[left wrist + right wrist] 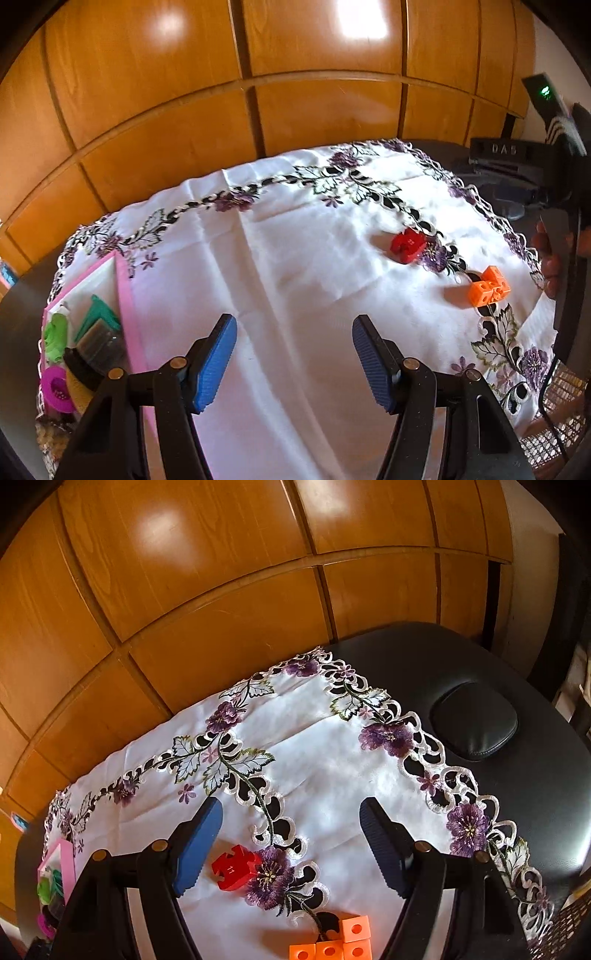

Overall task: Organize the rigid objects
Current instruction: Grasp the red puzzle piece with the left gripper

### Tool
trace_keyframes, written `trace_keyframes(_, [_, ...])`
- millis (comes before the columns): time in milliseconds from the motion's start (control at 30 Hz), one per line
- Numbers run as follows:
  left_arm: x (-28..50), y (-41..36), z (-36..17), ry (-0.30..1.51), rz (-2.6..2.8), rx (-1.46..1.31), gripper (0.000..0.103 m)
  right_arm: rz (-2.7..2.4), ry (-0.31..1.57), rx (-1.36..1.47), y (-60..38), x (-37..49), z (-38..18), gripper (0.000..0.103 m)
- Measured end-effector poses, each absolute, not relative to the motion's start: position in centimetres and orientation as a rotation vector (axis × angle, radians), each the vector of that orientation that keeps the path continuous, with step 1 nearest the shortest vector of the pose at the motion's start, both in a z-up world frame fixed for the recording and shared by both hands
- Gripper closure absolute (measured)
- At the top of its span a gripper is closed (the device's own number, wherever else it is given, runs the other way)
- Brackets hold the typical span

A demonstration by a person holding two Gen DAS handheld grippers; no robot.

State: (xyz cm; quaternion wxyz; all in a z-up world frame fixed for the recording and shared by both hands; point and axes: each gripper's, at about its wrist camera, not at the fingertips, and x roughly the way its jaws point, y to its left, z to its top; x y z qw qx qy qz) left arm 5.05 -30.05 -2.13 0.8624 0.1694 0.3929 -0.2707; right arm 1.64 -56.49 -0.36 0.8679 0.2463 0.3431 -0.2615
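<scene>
A red block [407,245] and an orange piece of joined cubes [488,286] lie on the white embroidered tablecloth [295,266] at the right. My left gripper [293,363] is open and empty above the cloth's middle, well short of both. In the right wrist view the red block [233,867] lies between the open fingers of my right gripper [290,849], closer to the left one, and the orange piece [338,941] lies below it at the frame's bottom. A pink tray [123,295] at the left holds green, teal, magenta and dark items.
A wooden panelled wall [221,92] stands behind the table. The black padded table surface [517,701] extends right of the cloth. The right hand-held device [517,158] shows at the right edge of the left wrist view. A woven basket [561,417] sits at the lower right.
</scene>
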Motion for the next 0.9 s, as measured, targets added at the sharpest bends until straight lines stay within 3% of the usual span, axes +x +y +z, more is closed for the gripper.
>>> trace_keyframes(267, [5.9, -32.4, -3.6, 0.886, -0.62, 0.346, 0.037, -0.571, 0.694, 0.568, -57.4, 1.0, -0.3, 0.025])
trace_keyframes(900, [8.1, -44.8, -5.8, 0.837, -0.931, 0.498, 0.037, -0.559, 0.7, 0.69, -59.0, 0.6, -1.4, 0.025])
